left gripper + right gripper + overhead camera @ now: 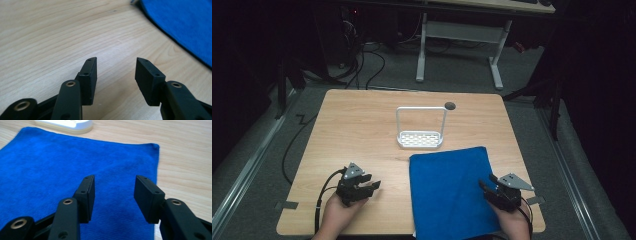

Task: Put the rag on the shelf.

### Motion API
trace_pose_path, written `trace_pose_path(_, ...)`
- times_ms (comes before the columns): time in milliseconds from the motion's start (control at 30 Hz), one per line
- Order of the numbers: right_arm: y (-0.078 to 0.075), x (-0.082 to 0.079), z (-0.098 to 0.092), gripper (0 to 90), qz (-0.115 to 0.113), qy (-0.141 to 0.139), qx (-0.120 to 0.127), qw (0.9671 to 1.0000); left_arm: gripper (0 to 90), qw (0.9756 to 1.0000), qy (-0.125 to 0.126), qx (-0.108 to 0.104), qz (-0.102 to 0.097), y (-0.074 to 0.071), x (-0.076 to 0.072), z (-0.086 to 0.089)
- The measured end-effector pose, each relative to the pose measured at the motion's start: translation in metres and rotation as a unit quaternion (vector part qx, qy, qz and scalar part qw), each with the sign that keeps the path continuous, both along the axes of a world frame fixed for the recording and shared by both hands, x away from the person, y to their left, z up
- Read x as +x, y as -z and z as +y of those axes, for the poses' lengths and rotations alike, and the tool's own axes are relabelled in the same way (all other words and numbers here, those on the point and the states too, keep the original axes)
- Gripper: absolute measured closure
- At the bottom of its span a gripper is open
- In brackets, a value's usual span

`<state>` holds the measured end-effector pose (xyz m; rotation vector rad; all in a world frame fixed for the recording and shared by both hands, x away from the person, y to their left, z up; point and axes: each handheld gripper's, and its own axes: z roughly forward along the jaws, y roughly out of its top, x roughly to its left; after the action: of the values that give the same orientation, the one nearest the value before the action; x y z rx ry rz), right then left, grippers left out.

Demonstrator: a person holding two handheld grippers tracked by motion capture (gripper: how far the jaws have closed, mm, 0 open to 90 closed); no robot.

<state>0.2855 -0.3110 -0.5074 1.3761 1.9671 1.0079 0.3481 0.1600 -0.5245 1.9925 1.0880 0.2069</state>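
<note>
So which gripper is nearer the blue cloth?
Right. The right gripper hovers over the cloth near its right edge; the left gripper is over bare table, left of it.

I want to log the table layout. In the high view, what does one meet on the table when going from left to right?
Left gripper → white rack → blue towel → right gripper. The rack and the towel overlap a little in this direction; the rack starts farther left.
</note>
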Motion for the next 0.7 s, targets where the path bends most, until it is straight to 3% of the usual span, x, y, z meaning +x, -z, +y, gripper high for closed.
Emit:
trace_pose_path(67, 0.0012, 0.0028, 0.001, 50.6, 0.009, -0.002, 0.0, 1.0, 53.4, 1.0, -0.001, -0.002, -0.001, -0.0002, 0.0015, 0.0004)
trace_pose_path(133, 0.0009, 0.0068, 0.0024, 50.0, 0.004, -0.006, -0.005, 1.0, 53.3, 0.9999, -0.003, 0.003, -0.01, 0.0004, 0.0031, -0.0002)
trace_pose_path(200, 0.0001, 0.0085, 0.0024, 48.6, -0.001, -0.005, -0.005, 1.0, 53.3, 1.0, -0.003, 0.002, -0.004, 0.0019, 0.005, 0.0001)
trace_pose_path(700, -0.0001, 0.0058, -0.0043, 46.3, -0.004, -0.006, -0.003, 1.0, 53.3, 1.0, -0.002, 0.001, -0.009, 0.0017, 0.0012, -0.0042)
